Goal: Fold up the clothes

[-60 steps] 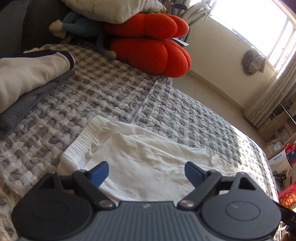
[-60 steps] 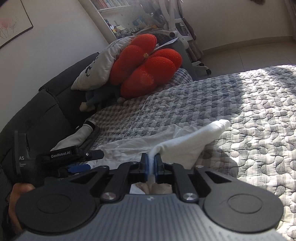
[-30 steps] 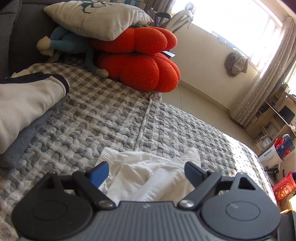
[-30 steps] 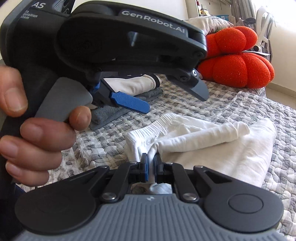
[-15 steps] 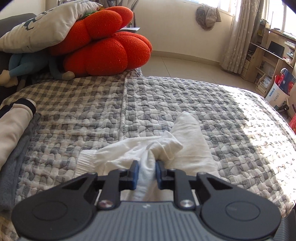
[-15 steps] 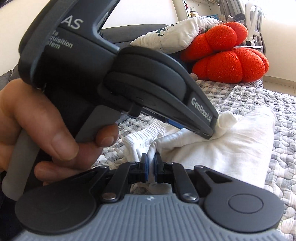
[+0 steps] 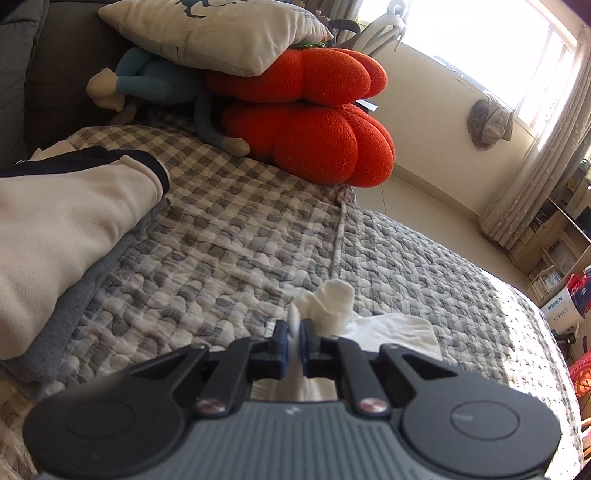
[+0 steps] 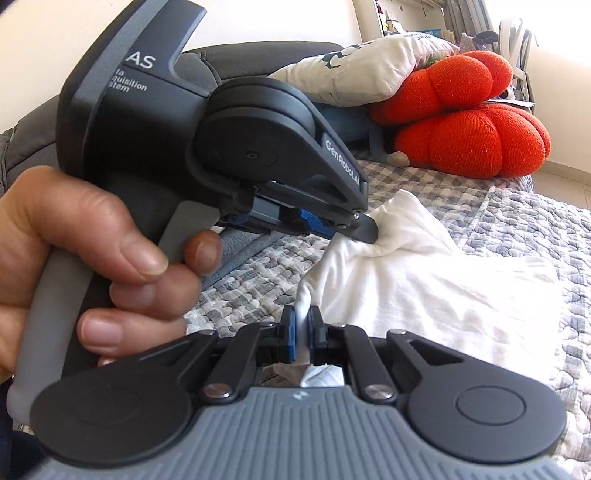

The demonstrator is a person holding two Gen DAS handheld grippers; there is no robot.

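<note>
A white garment (image 8: 436,280) lies bunched on the grey quilted bedspread (image 7: 236,251). My left gripper (image 7: 294,345) is shut on a gathered edge of the white garment (image 7: 332,302). In the right wrist view the left gripper (image 8: 365,230) is held by a hand and pinches the garment's upper corner. My right gripper (image 8: 303,334) is shut on a lower fold of the same garment, close below the left one.
A folded stack of cream and grey clothes (image 7: 62,236) sits at the left. Orange pumpkin cushions (image 7: 317,122), a white pillow (image 7: 214,33) and a plush toy (image 7: 136,85) lie at the bed's head. Shelves and boxes (image 7: 561,295) stand at the right beyond the bed.
My left gripper closed on the white garment and has lifted and tilted with it. My right gripper has kept its grip throughout, and the garment is now gathered up between the two.
</note>
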